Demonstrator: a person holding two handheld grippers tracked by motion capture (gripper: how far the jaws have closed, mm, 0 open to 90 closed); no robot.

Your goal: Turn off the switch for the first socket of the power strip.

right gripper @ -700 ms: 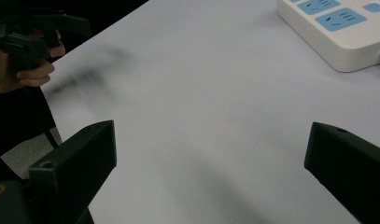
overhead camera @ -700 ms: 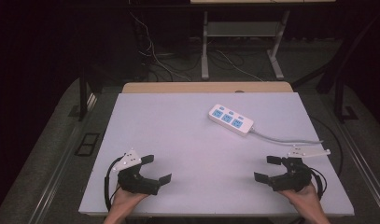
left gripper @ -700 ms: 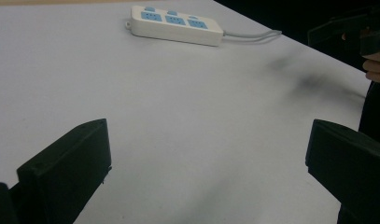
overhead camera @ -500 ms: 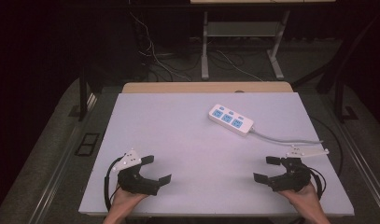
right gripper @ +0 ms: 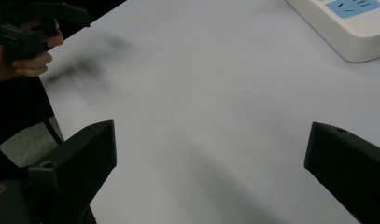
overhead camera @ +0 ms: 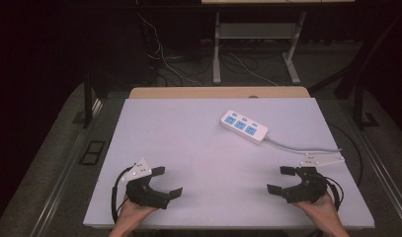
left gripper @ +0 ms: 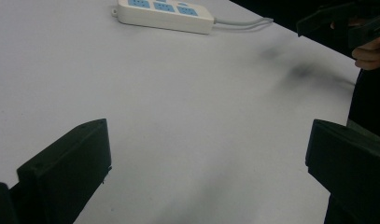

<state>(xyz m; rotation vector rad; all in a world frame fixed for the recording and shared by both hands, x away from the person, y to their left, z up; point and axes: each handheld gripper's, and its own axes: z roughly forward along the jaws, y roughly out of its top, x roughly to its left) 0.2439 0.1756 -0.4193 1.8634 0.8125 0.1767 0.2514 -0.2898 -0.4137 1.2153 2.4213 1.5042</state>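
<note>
A white power strip (overhead camera: 244, 126) with blue sockets lies on the white table (overhead camera: 198, 148), right of centre toward the far side. Its grey cable (overhead camera: 302, 146) runs off to the right. My left gripper (overhead camera: 168, 181) rests open near the front left edge with nothing between its jaws. My right gripper (overhead camera: 279, 179) rests open near the front right edge, also holding nothing. In the left gripper view the left gripper (left gripper: 206, 149) faces bare tabletop, with the power strip (left gripper: 164, 10) far ahead. The right gripper view has the right gripper (right gripper: 208, 149) and the power strip (right gripper: 346, 23) at upper right.
The wooden table edge (overhead camera: 218, 92) runs along the far side, with dark floor, cables and a desk frame (overhead camera: 253, 49) beyond. The other hand (left gripper: 369, 46) appears at the upper right of the left gripper view. A hand (right gripper: 29, 56) appears at the upper left of the right gripper view.
</note>
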